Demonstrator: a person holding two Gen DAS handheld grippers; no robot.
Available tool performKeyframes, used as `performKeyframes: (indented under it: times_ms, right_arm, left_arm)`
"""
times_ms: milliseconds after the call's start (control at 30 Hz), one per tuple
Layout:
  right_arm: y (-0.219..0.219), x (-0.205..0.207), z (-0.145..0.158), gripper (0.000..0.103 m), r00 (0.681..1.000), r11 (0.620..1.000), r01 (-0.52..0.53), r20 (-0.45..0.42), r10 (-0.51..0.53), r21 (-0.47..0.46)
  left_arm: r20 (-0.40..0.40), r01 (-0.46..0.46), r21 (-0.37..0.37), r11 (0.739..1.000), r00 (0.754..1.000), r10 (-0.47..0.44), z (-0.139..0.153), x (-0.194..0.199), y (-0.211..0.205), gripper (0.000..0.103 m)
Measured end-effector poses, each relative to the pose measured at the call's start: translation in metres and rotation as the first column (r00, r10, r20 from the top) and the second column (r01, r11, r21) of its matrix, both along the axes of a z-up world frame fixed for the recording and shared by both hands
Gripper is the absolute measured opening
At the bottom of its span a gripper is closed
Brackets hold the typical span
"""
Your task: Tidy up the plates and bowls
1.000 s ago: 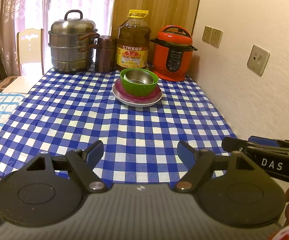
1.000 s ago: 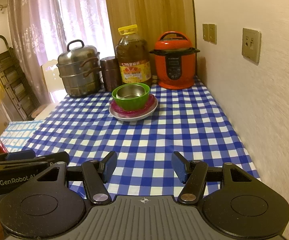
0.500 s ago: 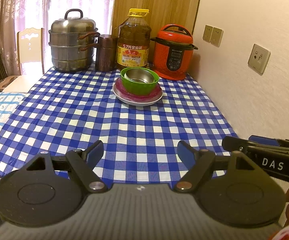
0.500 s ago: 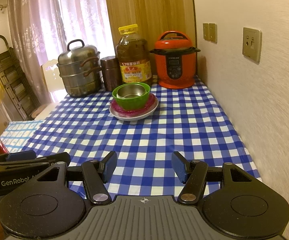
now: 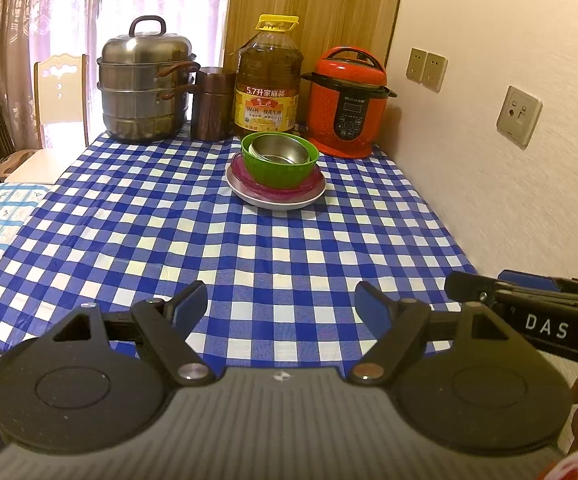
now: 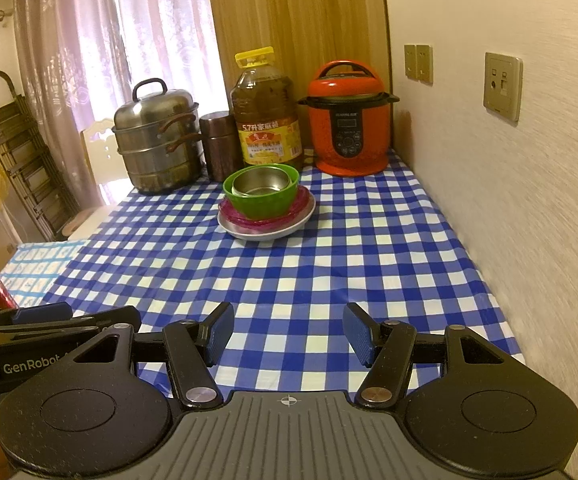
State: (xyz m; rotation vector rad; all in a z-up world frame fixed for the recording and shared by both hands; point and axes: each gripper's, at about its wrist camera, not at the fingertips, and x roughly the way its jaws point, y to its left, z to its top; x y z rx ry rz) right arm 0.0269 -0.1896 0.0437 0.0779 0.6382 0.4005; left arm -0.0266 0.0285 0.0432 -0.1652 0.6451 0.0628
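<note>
A desk [image 5: 249, 264] in a blue-and-white checked cloth stands against a cream textured wall [image 5: 501, 152] at 3 o'clock, which carries a double switch plate [image 5: 426, 69] and a socket plate [image 5: 519, 116]. At 12 o'clock rises a wooden panel [image 5: 329, 8]; at 11 o'clock pink sheer curtains [image 5: 89, 4] glow with daylight. A pale wooden chair [image 5: 61, 92] stands at 10 o'clock, beside folded dark racks [image 6: 21, 152].

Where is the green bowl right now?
The green bowl sits on the pink plate at the far middle of the table, in front of the oil bottle, with a metal bowl inside it.
</note>
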Motion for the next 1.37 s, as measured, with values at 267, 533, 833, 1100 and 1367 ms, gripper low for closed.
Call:
performKeyframes:
  times_ms: [267, 533, 833, 1100, 1367]
  right_arm:
    - [0.0005, -0.0001, -0.0004, 0.061, 1.0, 1.0, 0.0, -0.001, 0.0, 0.0]
    - [0.0, 0.0003, 0.0, 0.061, 1.0, 1.0, 0.0, -0.001, 0.0, 0.0]
    - [0.0, 0.0005, 0.0002, 0.061, 1.0, 1.0, 0.0, -0.001, 0.0, 0.0]
    - [0.0, 0.0009, 0.0003, 0.061, 1.0, 1.0, 0.0, -0.002, 0.0, 0.0]
    - [-0.0005, 0.0017, -0.0012, 0.061, 1.0, 1.0, 0.002, -0.001, -0.002, 0.0]
  left_arm:
    - [-0.001, -0.001, -0.003, 1.0, 1.0, 0.001, -0.0013, 0.0004, 0.0005, 0.079]
    - [-0.001, 0.0, -0.002, 1.0, 1.0, 0.0, -0.0017, 0.0003, 0.0004, 0.079]
    - [-0.001, -0.001, -0.003, 1.0, 1.0, 0.001, -0.0026, 0.0005, 0.0001, 0.079]
    - [-0.002, 0.0, -0.004, 1.0, 1.0, 0.0, -0.0035, 0.0006, 0.0002, 0.079]
    - [0.013, -0.002, -0.001, 1.0, 1.0, 0.002, -0.0052, 0.0003, -0.0027, 0.079]
